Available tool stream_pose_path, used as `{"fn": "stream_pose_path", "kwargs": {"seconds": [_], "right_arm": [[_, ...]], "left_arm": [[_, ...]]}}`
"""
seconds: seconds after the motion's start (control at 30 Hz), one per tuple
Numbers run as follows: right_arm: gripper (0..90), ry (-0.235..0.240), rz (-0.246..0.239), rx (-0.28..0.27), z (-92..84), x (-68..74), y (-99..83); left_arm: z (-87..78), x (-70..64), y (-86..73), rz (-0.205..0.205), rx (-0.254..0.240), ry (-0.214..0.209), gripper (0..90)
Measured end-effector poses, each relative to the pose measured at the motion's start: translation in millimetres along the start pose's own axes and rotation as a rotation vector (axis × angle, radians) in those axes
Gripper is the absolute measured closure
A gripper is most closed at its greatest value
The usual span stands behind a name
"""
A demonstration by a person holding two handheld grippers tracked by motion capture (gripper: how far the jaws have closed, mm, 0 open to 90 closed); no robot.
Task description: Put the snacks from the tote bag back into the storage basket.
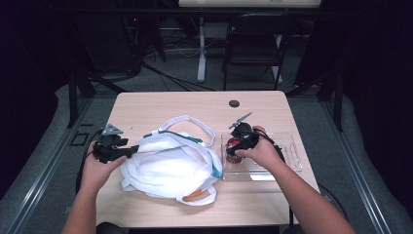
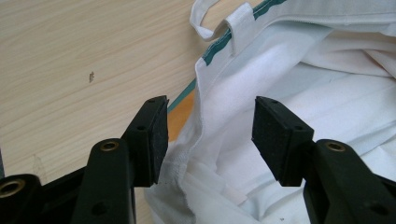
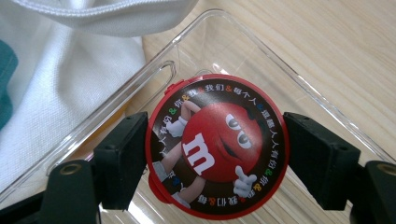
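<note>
- Round red-lidded candy tub with a cartoon print on top (image 3: 217,147): sits in the clear plastic tray (image 1: 292,156) near the right edge of the worktop (image 1: 160,105), at the tray's end nearest the bag.
- Right hand-held gripper (image 3: 215,158): jaws straddle the lid, one pad on each side at its widest line. Left pad looks to be touching the rim, right pad touching or a hair off; I can't tell whether it is actually clamped.
- Handling guess: rigid plastic, light to moderate depending on fill, which can't be seen. Glossy round wall, so likely slippery; it could rotate or squirt out if pinched off-centre. Take it across the full diameter, on the lid rim or just under it, and lift straight up so it clears the tray wall.
- The small hinge tab on the lid rim sits up-left between the pads; keep pads off it so the lid isn't popped.
- Tray is thin and light, may slide or lift with the tub.
- White fabric tote bag with green trim (image 2: 299,93): limp, collapsed mid-worktop, touching the tray's near end. Mouth won't stay open unaided.
- Left hand-held gripper (image 2: 208,140): jaws apart, bag's hemmed rim running between them, not pinched. The doubled hem is the best hold; single cloth will slip.
- Something orange shows under the bag at the near edge; unclear what.
</note>
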State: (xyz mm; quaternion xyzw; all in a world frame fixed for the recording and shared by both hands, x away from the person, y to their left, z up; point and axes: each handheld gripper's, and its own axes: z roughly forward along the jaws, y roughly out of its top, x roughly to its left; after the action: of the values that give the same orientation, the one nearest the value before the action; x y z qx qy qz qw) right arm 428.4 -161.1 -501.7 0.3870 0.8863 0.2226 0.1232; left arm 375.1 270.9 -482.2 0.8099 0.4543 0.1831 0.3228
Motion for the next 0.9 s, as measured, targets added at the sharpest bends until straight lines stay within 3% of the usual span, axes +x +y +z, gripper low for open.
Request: {"fn": "stream_pose_path", "kwargs": {"seconds": [0.27, 0.9], "right_arm": [[25.2, -0.015, 0.019, -0.027, -9.9, 3.0, -0.9], [25.3, -0.009, 0.056, 0.003, -15.0, 0.7, -14.5]], "left_arm": [[-0.7, -0.8, 0.4, -0.002, 0.0, -0.007, 46.1], [-0.3, -1.5, 1.0, 0.001, 0.003, -0.011, 46.1]]}}
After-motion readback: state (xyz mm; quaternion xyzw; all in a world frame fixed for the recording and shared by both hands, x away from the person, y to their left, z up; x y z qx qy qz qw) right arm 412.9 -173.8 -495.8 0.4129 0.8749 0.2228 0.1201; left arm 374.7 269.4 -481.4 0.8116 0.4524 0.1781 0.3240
